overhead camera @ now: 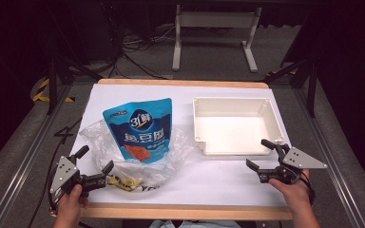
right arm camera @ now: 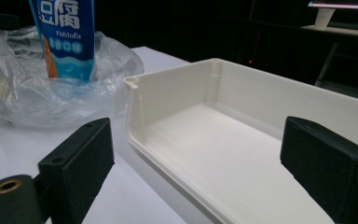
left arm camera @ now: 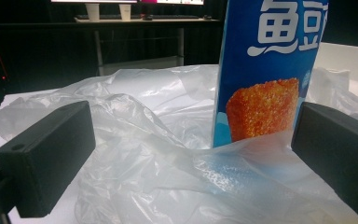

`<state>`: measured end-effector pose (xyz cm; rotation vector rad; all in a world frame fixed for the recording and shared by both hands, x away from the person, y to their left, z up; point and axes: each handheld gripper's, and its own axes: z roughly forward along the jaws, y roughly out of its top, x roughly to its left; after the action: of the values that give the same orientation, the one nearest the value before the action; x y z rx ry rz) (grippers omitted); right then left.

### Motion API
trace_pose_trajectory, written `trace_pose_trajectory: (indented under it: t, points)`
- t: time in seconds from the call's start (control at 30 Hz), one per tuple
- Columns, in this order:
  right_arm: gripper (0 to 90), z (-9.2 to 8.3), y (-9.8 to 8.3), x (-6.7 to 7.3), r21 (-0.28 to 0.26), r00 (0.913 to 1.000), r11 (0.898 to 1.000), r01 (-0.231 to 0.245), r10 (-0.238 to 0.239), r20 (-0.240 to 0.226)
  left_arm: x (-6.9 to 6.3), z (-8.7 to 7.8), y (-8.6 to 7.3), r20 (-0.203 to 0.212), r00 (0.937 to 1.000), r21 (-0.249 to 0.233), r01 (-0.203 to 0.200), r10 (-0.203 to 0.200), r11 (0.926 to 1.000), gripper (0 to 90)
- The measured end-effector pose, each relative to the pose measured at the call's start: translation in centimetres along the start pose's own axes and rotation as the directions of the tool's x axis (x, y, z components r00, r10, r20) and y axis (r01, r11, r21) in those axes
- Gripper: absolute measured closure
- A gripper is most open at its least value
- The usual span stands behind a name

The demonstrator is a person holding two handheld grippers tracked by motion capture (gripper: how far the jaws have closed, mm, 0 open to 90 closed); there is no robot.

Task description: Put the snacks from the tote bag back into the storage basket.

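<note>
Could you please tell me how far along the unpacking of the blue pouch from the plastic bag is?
Barely begun: the pouch stands in the bag. The left hand-held gripper is open at the bag; the right hand-held gripper is open by the empty tray.

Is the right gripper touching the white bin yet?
Apart. In the right gripper view, the right gripper stands open before the white bin, bare table showing between the near jaw and the bin's wall.
</note>
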<state>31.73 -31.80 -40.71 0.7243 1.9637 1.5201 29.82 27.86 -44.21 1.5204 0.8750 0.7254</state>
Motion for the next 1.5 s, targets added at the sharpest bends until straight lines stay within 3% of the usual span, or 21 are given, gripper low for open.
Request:
trace_pose_trajectory:
  t: [0.23,0.4,0.63,0.73,1.17,1.5]
  points:
    - [10.6,0.0,0.4,0.1,0.034,0.9996,0.999,-0.026,0.026,-0.012,0.0,0.0,0.0,-0.002,1.0,0.005,-0.001,0.001,1.0,0.2]
    - [10.6,0.3,1.3,0.4,0.014,0.999,1.0,-0.022,0.022,-0.039,-0.1,0.0,0.0,-0.009,0.9998,-0.001,0.02,-0.02,0.9998,0.2]
    - [10.7,1.0,3.1,0.5,-0.004,0.9967,0.999,-0.051,0.051,-0.063,-0.1,0.0,0.0,-0.015,0.9997,0.001,0.021,-0.021,0.9998,0.2]
    - [10.7,1.3,4.0,0.5,0.014,0.9971,0.999,-0.029,0.03,-0.069,-0.1,0.0,-0.1,-0.016,0.9997,0.005,0.019,-0.019,0.9998,0.2]
    - [10.7,1.8,7.5,1.0,0.011,0.9947,1.0,-0.026,0.027,-0.1,0.0,0.0,-0.1,-0.007,0.9997,0.002,0.023,-0.023,0.9997,0.2]
    - [10.6,3.4,8.6,1.5,0.034,0.9896,0.999,-0.012,0.016,-0.143,-0.2,0.0,-0.1,0.004,0.9999,-0.004,0.012,-0.012,0.9999,0.2]
